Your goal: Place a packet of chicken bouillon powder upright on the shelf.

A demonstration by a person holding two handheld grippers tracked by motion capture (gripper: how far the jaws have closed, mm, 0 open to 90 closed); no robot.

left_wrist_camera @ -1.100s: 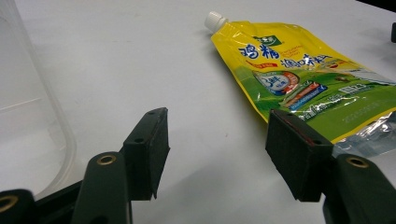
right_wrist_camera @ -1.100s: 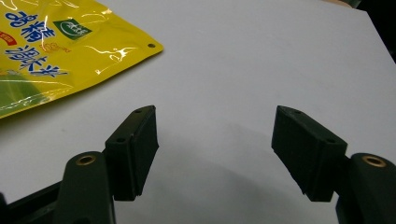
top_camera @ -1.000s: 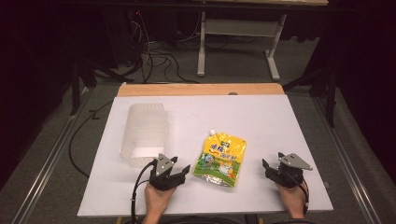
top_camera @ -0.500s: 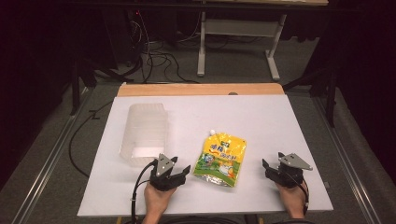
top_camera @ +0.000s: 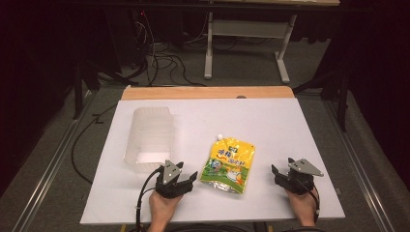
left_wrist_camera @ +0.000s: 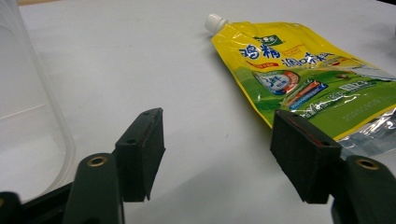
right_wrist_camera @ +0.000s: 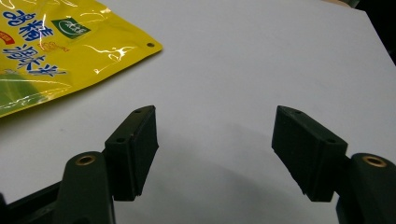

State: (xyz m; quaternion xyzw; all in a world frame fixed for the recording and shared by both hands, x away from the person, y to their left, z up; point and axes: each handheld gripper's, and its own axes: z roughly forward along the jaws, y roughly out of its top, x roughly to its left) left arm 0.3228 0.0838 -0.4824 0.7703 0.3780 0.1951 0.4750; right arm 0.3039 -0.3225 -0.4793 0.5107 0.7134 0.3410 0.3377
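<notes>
Left gripper [left_wrist_camera: 219, 163]: jaws wide, just been opening, nothing between them, only bare white surface [left_wrist_camera: 140, 56] in gap. Yellow spouted pouch [left_wrist_camera: 303, 74] lies flat just ahead and to right of right-hand jaw, not touching; white cap points away. Clear plastic container [left_wrist_camera: 28, 116] close beside left-hand jaw, apart.

Right gripper [right_wrist_camera: 215, 156]: jaws wide, empty, over bare surface. Pouch corner ahead and left of left-hand jaw, near, apart.

High view: pouch [top_camera: 228, 164] between both grippers, container [top_camera: 150, 137] beyond left gripper [top_camera: 186, 178]; right gripper [top_camera: 283, 174] well off from pouch.
</notes>
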